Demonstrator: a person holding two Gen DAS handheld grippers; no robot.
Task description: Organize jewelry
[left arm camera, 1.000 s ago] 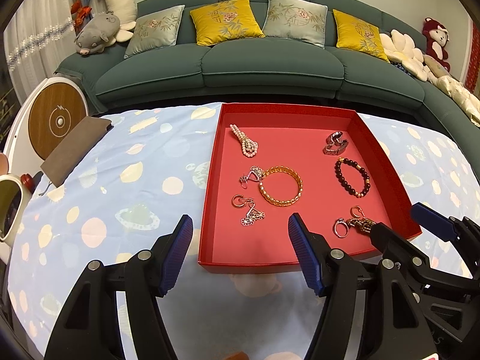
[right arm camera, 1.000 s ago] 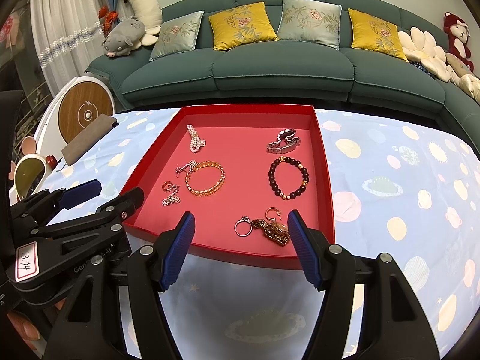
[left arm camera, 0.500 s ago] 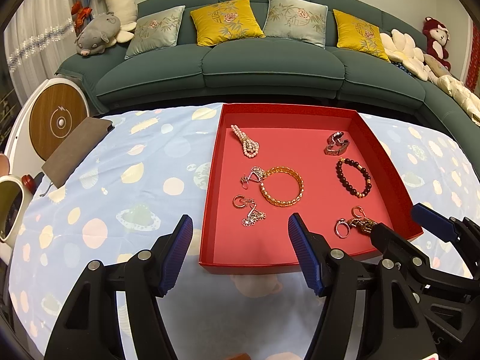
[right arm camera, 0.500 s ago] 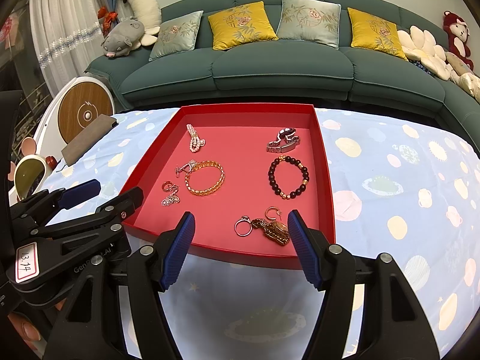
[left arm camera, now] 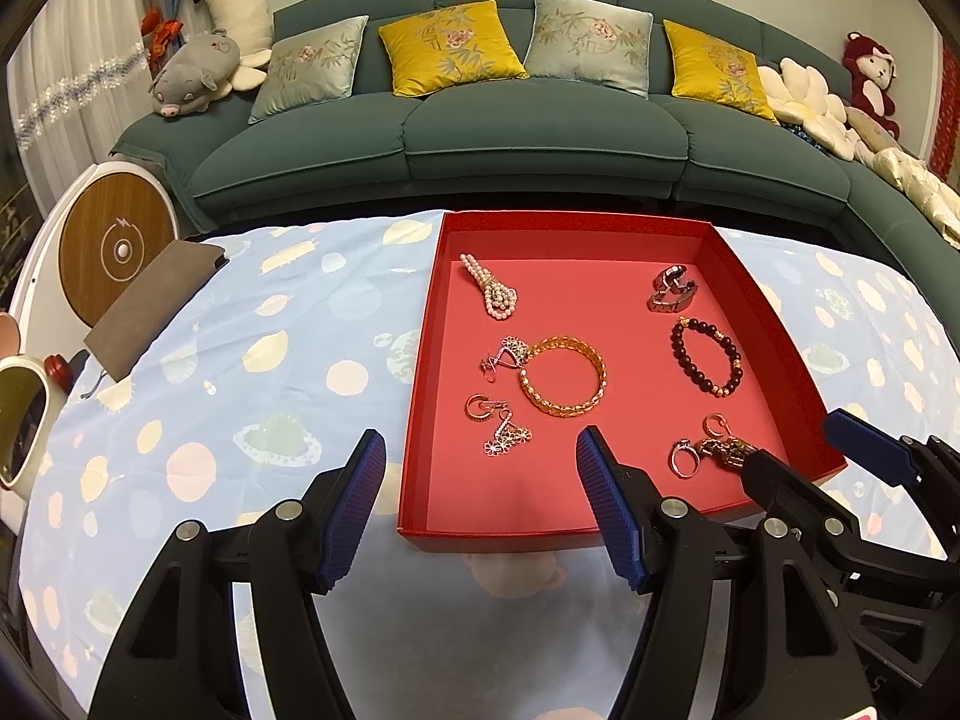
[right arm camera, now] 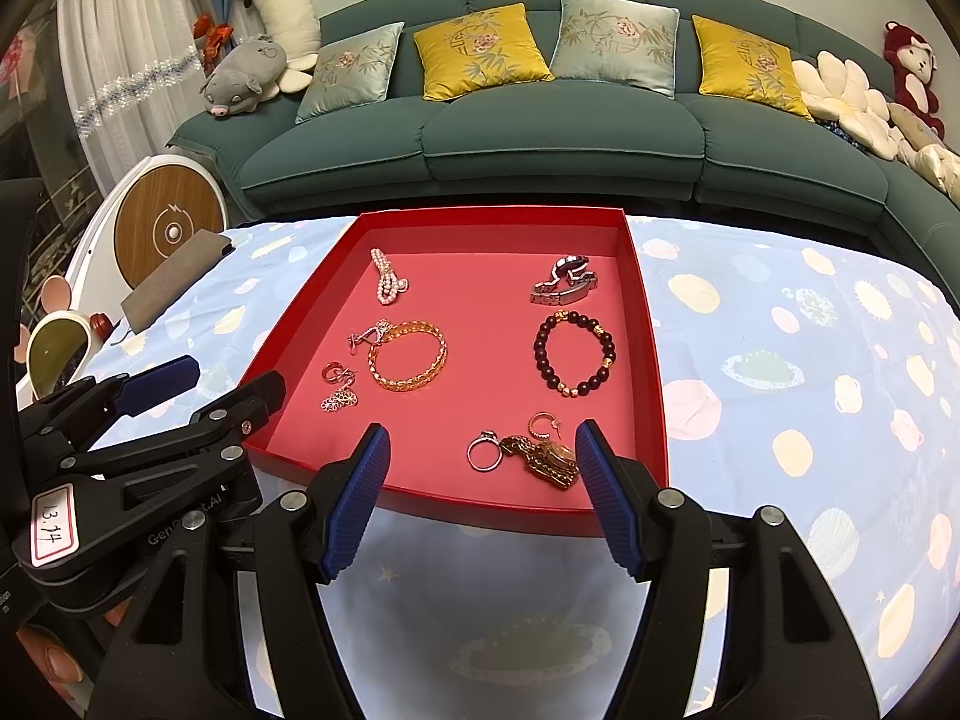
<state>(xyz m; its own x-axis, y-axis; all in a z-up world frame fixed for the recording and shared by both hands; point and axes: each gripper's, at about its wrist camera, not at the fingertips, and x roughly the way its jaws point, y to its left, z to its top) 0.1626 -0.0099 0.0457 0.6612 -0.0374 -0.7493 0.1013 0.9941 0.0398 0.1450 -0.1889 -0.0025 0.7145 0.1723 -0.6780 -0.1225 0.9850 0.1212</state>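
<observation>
Two hand-held grippers hung over the near edge of a red tray (left arm camera: 774,324) on a table draped in a pale blue spotted cloth (left arm camera: 252,372). The left gripper (left arm camera: 480,504) stood with its blue-padded jaws apart and nothing between them, straddling the tray's near left corner; the right gripper (right arm camera: 480,498) was likewise open and empty, poised above the near rim.

Inside the tray the jewelry lay spread out: a pearl piece (left arm camera: 493,293) at the far left, a folded metal watch band (right arm camera: 565,282) at the far right, a gold bangle (left arm camera: 563,376) near the middle with a sparkling earring (left arm camera: 507,355) touching its left side, and a dark beaded bracelet (right arm camera: 575,353) to the right. Nearer the grippers sat a hoop earring and flower charm (left arm camera: 495,423) (close together) and, at the near right, a silver ring (right arm camera: 483,451) beside a gold clustered piece (right arm camera: 543,455).

A green sofa (right arm camera: 540,138) stood behind.
</observation>
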